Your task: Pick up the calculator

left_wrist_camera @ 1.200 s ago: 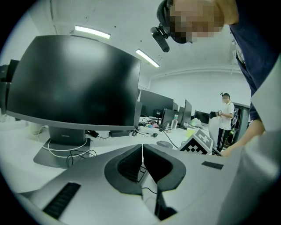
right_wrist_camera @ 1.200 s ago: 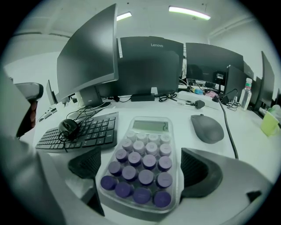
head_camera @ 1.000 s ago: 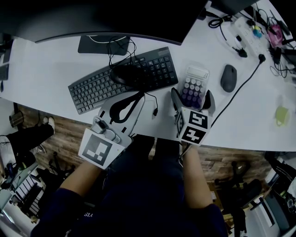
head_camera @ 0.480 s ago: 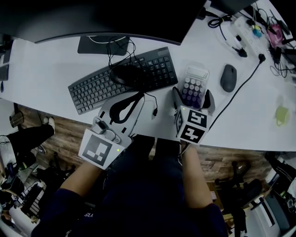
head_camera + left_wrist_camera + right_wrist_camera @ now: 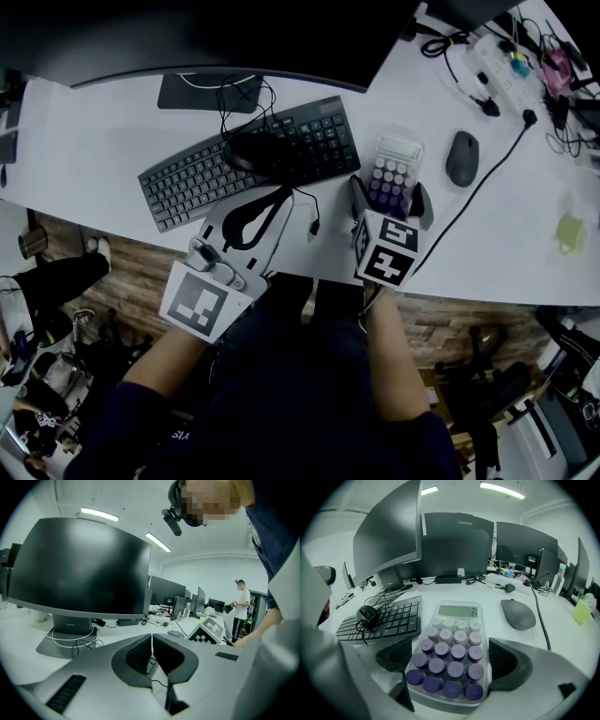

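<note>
The calculator (image 5: 392, 172), a clear case with round purple and pale keys, lies on the white desk (image 5: 84, 150) right of the keyboard. My right gripper (image 5: 390, 193) straddles its near end. In the right gripper view the calculator (image 5: 450, 653) fills the gap of the right gripper (image 5: 452, 659). The jaws have just been closing, and the dark pads (image 5: 506, 660) now sit against both its long sides. My left gripper (image 5: 279, 197) rests at the desk's front edge by the keyboard. Seen from its own camera, the left gripper (image 5: 151, 639) is shut with nothing held.
A black keyboard (image 5: 211, 173) lies to the left, with a black corded mouse (image 5: 255, 150) resting on it. A grey mouse (image 5: 462, 157) and a black cable (image 5: 487, 178) lie to the right. A monitor stand (image 5: 208, 91) stands behind, and a power strip (image 5: 497, 66) is at the back right.
The right gripper's jaws have drawn in toward the calculator's sides and its marker cube has tipped slightly. The left gripper and the calculator have not moved.
</note>
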Tool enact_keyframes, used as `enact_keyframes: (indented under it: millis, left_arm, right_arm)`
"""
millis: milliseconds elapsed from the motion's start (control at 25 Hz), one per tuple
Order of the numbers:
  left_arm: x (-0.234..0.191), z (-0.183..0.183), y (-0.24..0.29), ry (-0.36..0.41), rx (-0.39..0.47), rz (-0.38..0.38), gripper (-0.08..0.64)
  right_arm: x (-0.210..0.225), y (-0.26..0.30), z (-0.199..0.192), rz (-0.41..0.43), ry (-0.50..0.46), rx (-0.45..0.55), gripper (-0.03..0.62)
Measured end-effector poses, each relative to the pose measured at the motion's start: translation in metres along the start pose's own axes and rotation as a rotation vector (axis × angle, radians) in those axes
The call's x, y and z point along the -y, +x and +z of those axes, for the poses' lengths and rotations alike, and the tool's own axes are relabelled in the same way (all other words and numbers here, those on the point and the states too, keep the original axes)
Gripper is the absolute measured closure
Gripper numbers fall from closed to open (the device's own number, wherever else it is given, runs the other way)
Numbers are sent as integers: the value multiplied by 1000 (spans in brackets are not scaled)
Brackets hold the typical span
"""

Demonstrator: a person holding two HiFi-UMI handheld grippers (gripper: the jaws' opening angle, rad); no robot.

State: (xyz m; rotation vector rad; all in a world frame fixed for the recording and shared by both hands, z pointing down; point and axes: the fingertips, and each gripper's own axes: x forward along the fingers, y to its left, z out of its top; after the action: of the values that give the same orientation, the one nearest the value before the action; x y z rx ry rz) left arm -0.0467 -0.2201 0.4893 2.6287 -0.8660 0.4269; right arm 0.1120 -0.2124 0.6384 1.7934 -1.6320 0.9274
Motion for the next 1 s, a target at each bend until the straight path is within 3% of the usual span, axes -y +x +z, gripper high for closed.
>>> enact_keyframes:
  millis: [480, 1000]
  left_arm:
    - [-2, 1, -1, -5, 6, -3, 526]
    - [-2, 1, 1, -3, 1, -10, 526]
  right_arm:
    - [1, 3, -3, -11, 28, -53, 83]
    - [1, 3, -3, 25, -12, -71, 97]
